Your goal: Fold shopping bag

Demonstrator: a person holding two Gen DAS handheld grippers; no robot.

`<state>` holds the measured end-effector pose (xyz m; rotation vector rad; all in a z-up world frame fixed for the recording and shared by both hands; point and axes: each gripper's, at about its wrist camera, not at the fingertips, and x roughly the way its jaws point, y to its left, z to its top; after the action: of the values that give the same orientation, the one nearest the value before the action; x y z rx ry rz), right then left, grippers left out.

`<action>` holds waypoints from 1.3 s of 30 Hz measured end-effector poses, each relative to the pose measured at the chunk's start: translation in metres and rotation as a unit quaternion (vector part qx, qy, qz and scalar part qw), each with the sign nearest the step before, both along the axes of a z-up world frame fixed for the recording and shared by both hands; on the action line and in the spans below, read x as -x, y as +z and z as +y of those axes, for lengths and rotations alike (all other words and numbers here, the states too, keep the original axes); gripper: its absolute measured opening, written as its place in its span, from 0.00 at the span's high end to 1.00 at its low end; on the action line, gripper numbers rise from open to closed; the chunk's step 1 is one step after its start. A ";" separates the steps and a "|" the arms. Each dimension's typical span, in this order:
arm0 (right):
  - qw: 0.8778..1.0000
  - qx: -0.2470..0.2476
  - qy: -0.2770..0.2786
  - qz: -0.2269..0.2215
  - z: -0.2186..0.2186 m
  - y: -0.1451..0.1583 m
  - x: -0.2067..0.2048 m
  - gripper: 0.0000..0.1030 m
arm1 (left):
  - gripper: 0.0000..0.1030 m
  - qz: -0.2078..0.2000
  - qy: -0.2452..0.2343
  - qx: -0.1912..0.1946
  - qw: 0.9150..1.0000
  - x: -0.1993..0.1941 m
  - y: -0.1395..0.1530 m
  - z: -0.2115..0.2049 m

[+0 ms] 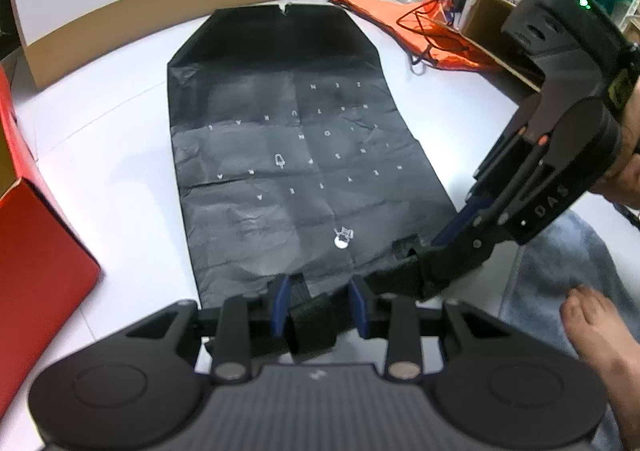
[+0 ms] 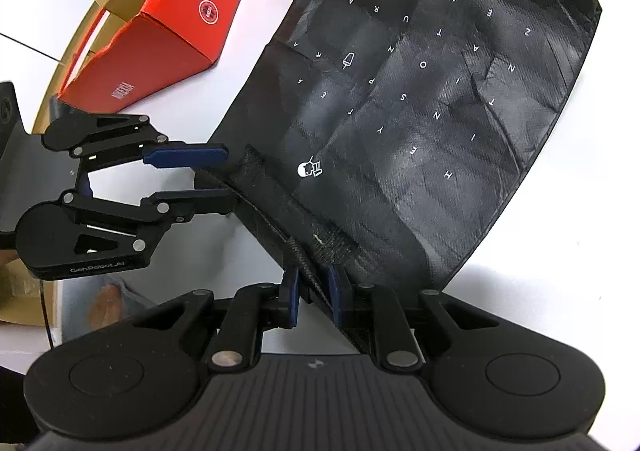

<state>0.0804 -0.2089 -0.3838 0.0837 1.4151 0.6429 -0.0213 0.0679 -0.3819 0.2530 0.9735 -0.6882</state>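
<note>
The left gripper (image 1: 322, 301) stands partly spread with the black strap (image 1: 310, 321) of the shopping bag (image 1: 288, 155) between its pads, while the right gripper (image 2: 314, 291) pinches the bag's near edge. The bag lies flat on the white surface (image 1: 104, 155). Only the left view shows an orange bag (image 1: 404, 19); the right view shows lettering on the red box (image 2: 168, 35).

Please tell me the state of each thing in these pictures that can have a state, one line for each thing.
black shopping bag: spread flat on the white table, creased, not yet folded.
bag handle: lies between the left gripper's fingers.
left gripper: partly open around the handle.
right gripper: nearly closed on the bag's near edge.
red box: one end open.
orange bag: lies crumpled.
</note>
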 end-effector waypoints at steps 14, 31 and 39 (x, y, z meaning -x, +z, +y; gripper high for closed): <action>0.985 0.086 0.074 -0.126 0.046 0.018 0.037 0.72 | 0.64 -0.012 -0.016 -0.036 0.999 0.006 -0.012 -0.009; 0.944 0.129 0.199 -0.228 0.049 0.041 0.076 0.71 | 0.64 -0.007 -0.013 -0.032 0.999 0.003 -0.011 -0.011; 0.939 0.144 0.210 -0.229 0.052 0.028 0.073 0.69 | 0.64 0.003 -0.002 -0.020 1.000 -0.001 -0.013 -0.009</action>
<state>0.0078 -0.1572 -0.3557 -0.5838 1.0582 0.7375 -0.0207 0.0588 -0.3952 0.2888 0.9932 -0.6727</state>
